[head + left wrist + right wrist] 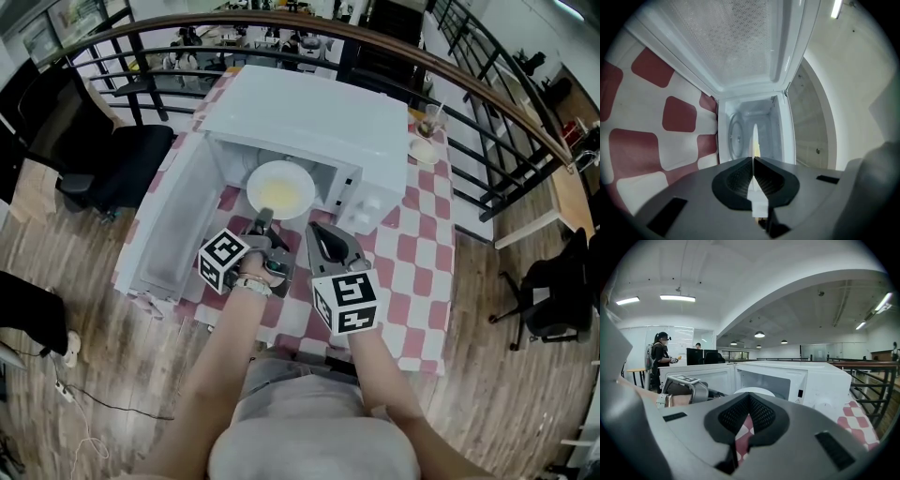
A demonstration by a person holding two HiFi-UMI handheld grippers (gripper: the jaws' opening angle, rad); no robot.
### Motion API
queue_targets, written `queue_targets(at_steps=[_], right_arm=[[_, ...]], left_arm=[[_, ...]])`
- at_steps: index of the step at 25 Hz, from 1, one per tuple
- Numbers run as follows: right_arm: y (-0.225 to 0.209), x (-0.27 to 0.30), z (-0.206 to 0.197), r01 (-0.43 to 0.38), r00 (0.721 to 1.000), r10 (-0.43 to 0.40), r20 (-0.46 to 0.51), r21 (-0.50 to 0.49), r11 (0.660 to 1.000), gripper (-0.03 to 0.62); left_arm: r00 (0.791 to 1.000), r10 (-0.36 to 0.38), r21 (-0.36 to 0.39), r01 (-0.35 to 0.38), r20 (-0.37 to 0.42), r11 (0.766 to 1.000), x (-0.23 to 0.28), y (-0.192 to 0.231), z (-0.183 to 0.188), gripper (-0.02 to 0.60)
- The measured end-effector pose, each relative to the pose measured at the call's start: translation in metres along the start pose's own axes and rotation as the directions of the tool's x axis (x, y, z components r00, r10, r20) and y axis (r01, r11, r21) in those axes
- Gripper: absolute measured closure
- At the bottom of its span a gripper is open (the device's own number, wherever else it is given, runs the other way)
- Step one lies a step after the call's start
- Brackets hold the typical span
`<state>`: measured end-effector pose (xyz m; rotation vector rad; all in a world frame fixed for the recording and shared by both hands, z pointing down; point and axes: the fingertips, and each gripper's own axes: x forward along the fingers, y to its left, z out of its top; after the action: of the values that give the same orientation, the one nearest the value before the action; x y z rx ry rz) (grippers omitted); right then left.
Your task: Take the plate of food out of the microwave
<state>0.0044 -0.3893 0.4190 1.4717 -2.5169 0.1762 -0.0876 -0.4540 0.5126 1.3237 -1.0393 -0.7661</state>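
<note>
A white plate (279, 190) with yellow food sits at the mouth of the open white microwave (319, 122), partly out over the front edge. My left gripper (265, 223) is shut on the plate's near rim. In the left gripper view the plate (754, 140) shows edge-on between the closed pads, with the oven cavity behind it. My right gripper (319, 234) hovers just right of the left one over the checkered cloth, shut with nothing in it. The right gripper view shows the plate (754, 391) and the left gripper's marker cube (686, 379) ahead of the right gripper (750, 397).
The microwave door (178, 225) hangs wide open to the left. A glass (429, 120) and a small dish (424, 150) stand at the table's back right. A railing (487, 103) curves behind the table, with an office chair (122, 164) at the left. A person (661, 352) stands far off.
</note>
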Motion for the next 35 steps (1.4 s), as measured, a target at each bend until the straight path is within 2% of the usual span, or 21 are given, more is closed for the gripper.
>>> queue_targets(at_steps=[19, 27, 35], right_arm=[[0.002, -0.025, 0.011, -0.01, 1.0, 0.01, 0.008, 0.0, 1.0, 0.571], [0.005, -0.032, 0.017, -0.023, 1.0, 0.023, 0.012, -0.029, 0.999, 0.571], [0.007, -0.046, 0.04, -0.03, 0.997, 0.032, 0.071, -0.037, 0.999, 0.571]], left_arm=[[1.0, -0.018, -0.013, 0.018, -0.015, 1.0, -0.037, -0.03, -0.019, 0.569], [1.0, -0.018, -0.033, 0.018, 0.001, 0.999, -0.05, -0.036, -0.021, 0.569], [0.999, -0.052, -0.002, 0.052, 0.002, 0.999, -0.066, -0.064, -0.026, 0.569]])
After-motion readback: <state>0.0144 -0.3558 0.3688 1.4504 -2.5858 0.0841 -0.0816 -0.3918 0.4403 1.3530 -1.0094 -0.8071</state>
